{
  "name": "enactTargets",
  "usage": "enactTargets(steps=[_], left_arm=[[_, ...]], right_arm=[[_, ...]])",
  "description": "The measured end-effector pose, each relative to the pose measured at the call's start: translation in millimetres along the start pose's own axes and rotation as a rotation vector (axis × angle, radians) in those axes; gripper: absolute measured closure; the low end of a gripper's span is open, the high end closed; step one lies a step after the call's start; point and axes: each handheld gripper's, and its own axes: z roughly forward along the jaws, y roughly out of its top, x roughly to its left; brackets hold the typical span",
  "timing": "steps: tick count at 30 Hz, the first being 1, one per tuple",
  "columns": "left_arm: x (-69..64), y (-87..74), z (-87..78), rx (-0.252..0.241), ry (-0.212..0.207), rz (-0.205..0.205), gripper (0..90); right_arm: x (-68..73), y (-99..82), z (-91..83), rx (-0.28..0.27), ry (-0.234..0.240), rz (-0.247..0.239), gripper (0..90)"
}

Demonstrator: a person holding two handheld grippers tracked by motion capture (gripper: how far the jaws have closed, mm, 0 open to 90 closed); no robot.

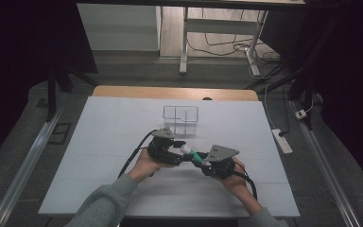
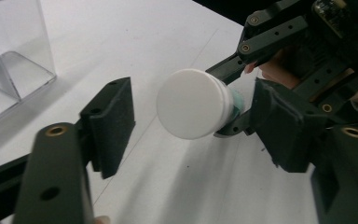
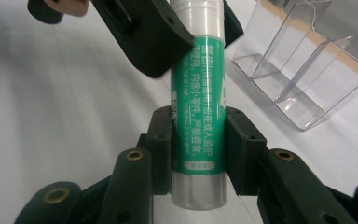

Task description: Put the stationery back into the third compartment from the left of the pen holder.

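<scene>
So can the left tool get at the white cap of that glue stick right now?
Probably yes. The cap sits in the open gap between the left tool's jaws, with nothing across it, while the right tool grips the green barrel.

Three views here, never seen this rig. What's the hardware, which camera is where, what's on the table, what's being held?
No robot: a person holds a hand-held gripper in each hand. The high view looks down from above the table; the other two cameras ride on the grippers. The right hand-held gripper clamps a green-labelled glue stick. The left hand-held gripper stands open around its white cap, jaws apart from it. On the white surface stands a clear divided box, which looks empty.
</scene>
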Motion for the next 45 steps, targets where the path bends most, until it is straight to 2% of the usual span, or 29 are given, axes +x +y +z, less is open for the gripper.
enactTargets(steps=[2,5,10,11,15,20,24,29,37,45], left_arm=[[-0.3,-0.2,1.3,-0.004,-0.012,0.001,37.6],[-2.0,-0.1,1.8,-0.015,-0.025,0.014,49.4],[-1.2,0.9,-1.0,-0.039,-0.081,0.001,61.3],[-2.3,1.2,-0.7,-0.034,-0.075,0.011,62.5],[-3.7,1.4,0.2,-0.02,-0.071,0.016,63.4],[-4.4,2.2,-0.9,-0.02,-0.073,0.018,64.0],[-1.7,3.0,-5.1,-0.032,-0.054,0.004,64.2],[1.7,4.5,-12.9,-0.055,-0.027,-0.003,64.2],[4.1,5.3,-18.6,-0.071,0.009,-0.012,64.2],[4.3,11.6,-26.4,-0.084,0.025,0.005,64.2]], right_arm=[[0.5,0.3,0.2,-0.007,0.004,0.002,65.3],[1.3,0.3,1.4,-0.007,0.003,-0.008,65.3],[2.7,-1.2,4.7,0.014,0.009,-0.024,64.9],[3.7,-1.1,5.9,0.017,0.009,-0.027,65.0],[3.9,-1.5,6.9,0.042,0.007,-0.038,64.6],[3.1,-2.5,7.1,0.028,0.017,-0.006,62.9],[-0.8,-2.4,2.5,0.004,0.015,0.041,55.2],[-8.3,-5.4,-6.2,0.005,-0.018,0.08,47.3],[-17.9,-19.7,-20.2,0.027,-0.058,0.141,41.9],[-24.4,-40.6,-41.5,0.044,-0.085,0.192,41.4]])
